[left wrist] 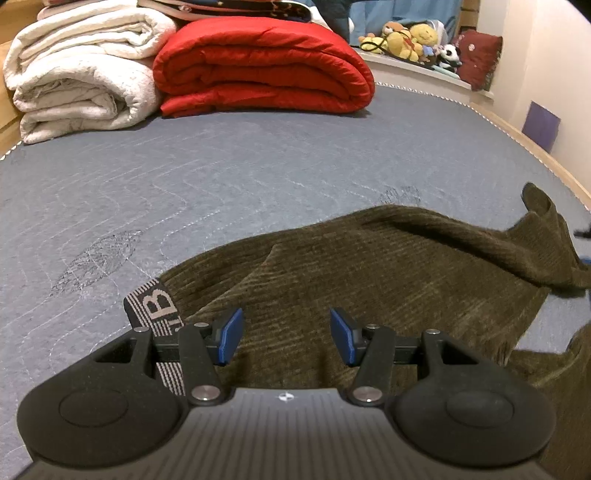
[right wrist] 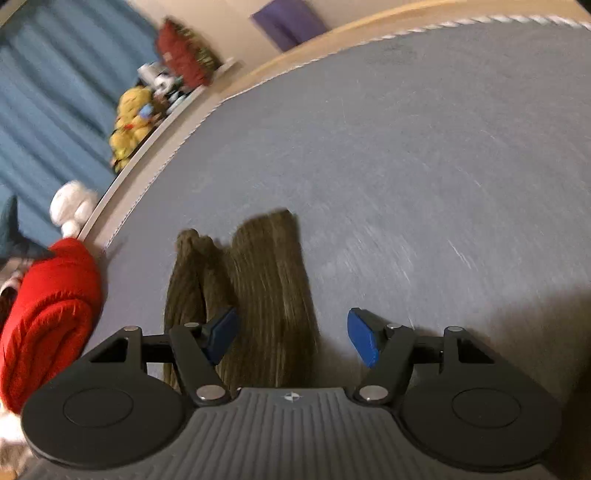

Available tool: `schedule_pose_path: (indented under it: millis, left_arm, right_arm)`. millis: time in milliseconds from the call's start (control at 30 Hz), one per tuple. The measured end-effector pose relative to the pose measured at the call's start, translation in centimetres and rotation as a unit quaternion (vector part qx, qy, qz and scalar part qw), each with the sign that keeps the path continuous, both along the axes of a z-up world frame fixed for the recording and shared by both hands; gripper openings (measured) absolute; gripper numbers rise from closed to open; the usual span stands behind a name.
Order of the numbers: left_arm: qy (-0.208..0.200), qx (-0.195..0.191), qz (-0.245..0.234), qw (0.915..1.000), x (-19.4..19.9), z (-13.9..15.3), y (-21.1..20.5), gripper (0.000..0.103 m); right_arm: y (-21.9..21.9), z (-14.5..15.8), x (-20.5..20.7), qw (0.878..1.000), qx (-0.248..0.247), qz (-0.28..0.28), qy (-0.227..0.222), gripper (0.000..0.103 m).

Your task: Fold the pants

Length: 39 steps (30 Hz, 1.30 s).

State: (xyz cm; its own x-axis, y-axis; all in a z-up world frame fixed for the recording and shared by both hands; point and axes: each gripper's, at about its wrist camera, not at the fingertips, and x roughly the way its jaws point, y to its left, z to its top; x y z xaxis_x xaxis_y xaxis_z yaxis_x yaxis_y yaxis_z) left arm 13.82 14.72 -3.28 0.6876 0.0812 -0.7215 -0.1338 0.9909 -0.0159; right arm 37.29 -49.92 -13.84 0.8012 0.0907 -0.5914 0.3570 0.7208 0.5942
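The olive-brown corduroy pants (left wrist: 388,273) lie crumpled on the grey-blue quilted mattress cover (left wrist: 221,173), spread across the near right part of the bed in the left wrist view, with their striped elastic waistband (left wrist: 155,314), bearing a large letter B, turned up at the left edge just beside the left gripper (left wrist: 286,336). That gripper hangs low over the waist area with its 2 blue pads (left wrist: 231,336) spread wide apart and nothing between them. A ridge of cloth rises at the far right of the pants, and another fold of the same fabric runs off the lower right corner. At the head of the bed sit a folded red quilt (left wrist: 266,70) and, touching its left side, a rolled white blanket (left wrist: 81,74); beyond them a ledge holds a row of plush toys (left wrist: 410,40) and a dark red cushion (left wrist: 480,59), with a blue curtain (left wrist: 399,13) behind. The right wrist view is tilted and blurred: the right gripper (right wrist: 293,338) hovers over the 2 pant legs (right wrist: 258,288), which lie side by side and run away from it toward their cuffs. Its jaws are also spread, gripping nothing, the left pad (right wrist: 223,334) above the cloth and the right one above bare mattress cover (right wrist: 406,166). The red quilt (right wrist: 48,321) shows at the left edge there.
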Motion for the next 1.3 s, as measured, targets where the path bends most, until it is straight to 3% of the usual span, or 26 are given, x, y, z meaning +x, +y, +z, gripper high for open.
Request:
schedule_pose_path:
  millis: [167,267,333,433,533,600,633,667,700,767,833,967,1167,1233,1300]
  left_arm:
    - [-0.003,0.021,-0.012,0.9997,-0.6,0.1,-0.2,0.058]
    - [-0.007,0.022,-0.009,0.9997,-0.5,0.1,-0.2,0.058]
    - [-0.006,0.023,-0.014,0.9996,-0.2,-0.1,-0.6,0.058]
    - [-0.006,0.029,-0.035,0.9990,0.1,-0.4,-1.8,0.058]
    - [-0.017,0.030,-0.057,0.9978,0.1,-0.3,-3.0,0.058]
    - [-0.024,0.031,-0.070,0.9968,0.1,-0.3,-3.8,0.058]
    - [-0.027,0.031,-0.078,0.9961,0.2,-0.3,-4.2,0.058]
    - [-0.030,0.031,-0.088,0.9952,0.2,-0.3,-4.7,0.058]
    - [-0.033,0.032,-0.096,0.9944,0.2,-0.3,-5.1,0.058]
    - [-0.033,0.030,-0.109,0.9930,0.2,-0.6,-5.8,0.058]
    - [-0.027,0.016,-0.128,0.9913,0.2,-1.1,-6.6,0.058]
    - [-0.021,0.001,-0.173,0.9846,-0.1,-2.2,-8.8,0.058]
    - [-0.038,-0.026,-0.223,0.9737,0.4,-3.7,-13.0,0.058]
    - [-0.045,-0.030,-0.237,0.9700,0.6,-4.2,-14.6,0.058]
    - [-0.052,-0.024,-0.256,0.9651,0.9,-4.7,-16.2,0.058]
  right_arm:
    - [-0.2,0.6,5.4,0.994,-0.081,0.065,0.018,0.064]
    - [0.9,0.8,7.7,0.982,-0.157,0.101,0.032,0.045]
    - [1.4,0.9,8.5,0.975,-0.183,0.118,0.035,0.023]
    - [1.5,1.9,8.7,0.971,-0.196,0.130,0.031,0.012]
    - [0.6,6.0,6.1,0.973,-0.198,0.097,-0.063,0.010]
    - [-1.7,9.0,2.2,0.974,-0.166,-0.017,-0.151,0.010]
    - [-2.8,9.6,-0.1,0.964,-0.178,-0.108,-0.163,0.011]
    - [-3.3,9.2,-0.9,0.955,-0.210,-0.156,-0.137,0.011]
    - [-4.0,8.2,-0.8,0.956,-0.220,-0.167,-0.102,0.011]
    - [-6.3,5.3,-1.5,0.969,-0.163,-0.182,-0.036,0.011]
    - [-7.5,2.9,-2.5,0.976,-0.128,-0.177,-0.003,0.015]
    - [-8.5,0.6,-3.6,0.982,-0.094,-0.164,0.020,0.029]
    - [-9.4,0.5,-2.9,0.990,-0.069,-0.122,0.004,0.034]
    - [-9.7,1.0,-2.6,0.991,-0.074,-0.112,0.003,0.015]
    - [-9.5,1.9,-2.2,0.990,-0.091,-0.104,-0.003,0.012]
